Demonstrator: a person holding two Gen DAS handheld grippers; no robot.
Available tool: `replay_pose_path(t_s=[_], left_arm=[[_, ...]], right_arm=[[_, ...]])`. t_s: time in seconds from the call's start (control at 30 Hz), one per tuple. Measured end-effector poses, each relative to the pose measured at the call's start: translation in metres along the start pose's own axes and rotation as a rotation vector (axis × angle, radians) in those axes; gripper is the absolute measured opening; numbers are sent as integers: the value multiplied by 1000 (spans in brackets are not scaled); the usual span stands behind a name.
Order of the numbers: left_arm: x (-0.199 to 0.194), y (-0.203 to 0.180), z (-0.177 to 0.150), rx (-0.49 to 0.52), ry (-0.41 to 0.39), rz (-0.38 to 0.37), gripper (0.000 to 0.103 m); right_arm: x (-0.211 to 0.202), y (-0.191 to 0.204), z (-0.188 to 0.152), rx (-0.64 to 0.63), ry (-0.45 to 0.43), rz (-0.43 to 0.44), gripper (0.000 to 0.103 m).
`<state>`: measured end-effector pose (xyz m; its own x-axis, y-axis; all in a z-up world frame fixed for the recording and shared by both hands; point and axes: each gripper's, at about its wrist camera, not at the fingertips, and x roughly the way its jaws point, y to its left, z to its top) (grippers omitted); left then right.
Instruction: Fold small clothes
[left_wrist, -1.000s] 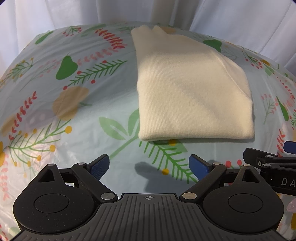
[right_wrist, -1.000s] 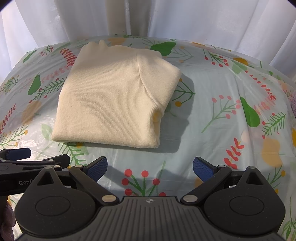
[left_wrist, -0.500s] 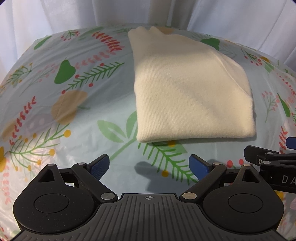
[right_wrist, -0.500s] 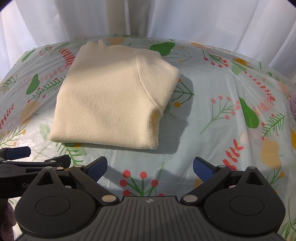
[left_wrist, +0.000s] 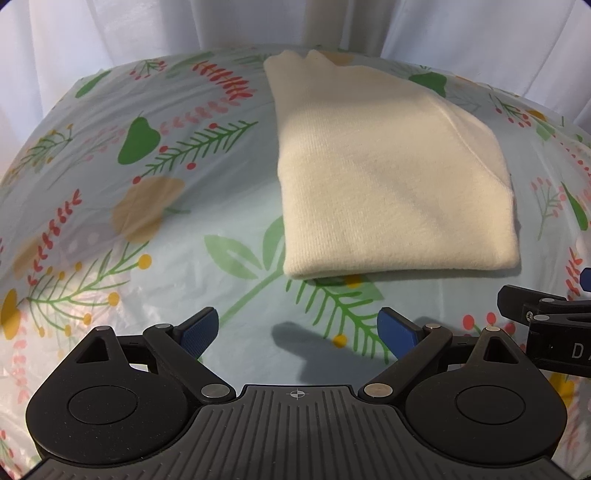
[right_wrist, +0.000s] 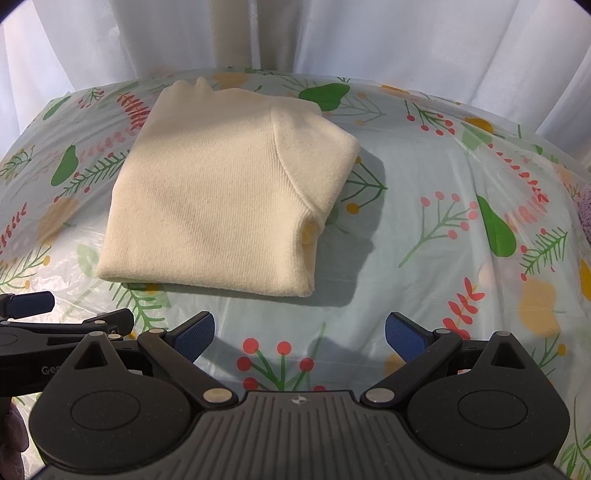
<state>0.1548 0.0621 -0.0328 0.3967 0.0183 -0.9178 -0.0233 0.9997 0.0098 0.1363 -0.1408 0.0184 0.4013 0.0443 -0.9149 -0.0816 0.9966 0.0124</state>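
Observation:
A cream knit garment (left_wrist: 391, 184) lies folded into a compact rectangle on the floral tablecloth (left_wrist: 147, 221). It also shows in the right wrist view (right_wrist: 221, 199), with a sleeve fold along its right side. My left gripper (left_wrist: 297, 332) is open and empty, just short of the garment's near edge. My right gripper (right_wrist: 299, 334) is open and empty, in front of the garment's near right corner. Each gripper shows at the edge of the other's view: the right gripper (left_wrist: 546, 314) and the left gripper (right_wrist: 55, 321).
White curtains (right_wrist: 332, 37) hang behind the table's far edge. The tablecloth (right_wrist: 461, 221) stretches bare to the right of the garment and, in the left wrist view, to its left. A purple object (right_wrist: 585, 210) shows at the far right edge.
Both grippers have drifted slightly; the garment sits a little differently in each view. It lies as before. Both grippers remain open.

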Motion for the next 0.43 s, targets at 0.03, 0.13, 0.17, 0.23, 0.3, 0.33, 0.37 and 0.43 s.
replay_pose_path(t_s=[0.03,0.13,0.17,0.23,0.3,0.33,0.37,0.43], left_arm=[[0,0,0,2,2,0,96],[0,-1,0,2,4,3,96],[0,-1,0,3,3,3,96],[0,-1,0,6,4,6,96],[1,-1,-1,6,9,8,96],[1,-2,-1,6,12,8,96],[1,-1,-1,5,12,8,96],[1,-1,0,4,12,8,96]], right_arm=[[0,0,0,0,0,-1,99],[0,0,0,1,2,-2,99],[0,1,0,0,2,-2,99],[0,1,0,-3,2,-3,99],[-1,2,0,-4,1,-5,99],[-1,1,0,-4,1,-4,99],[0,2,0,-2,2,-4,99],[0,1,0,1,3,-3,99]])
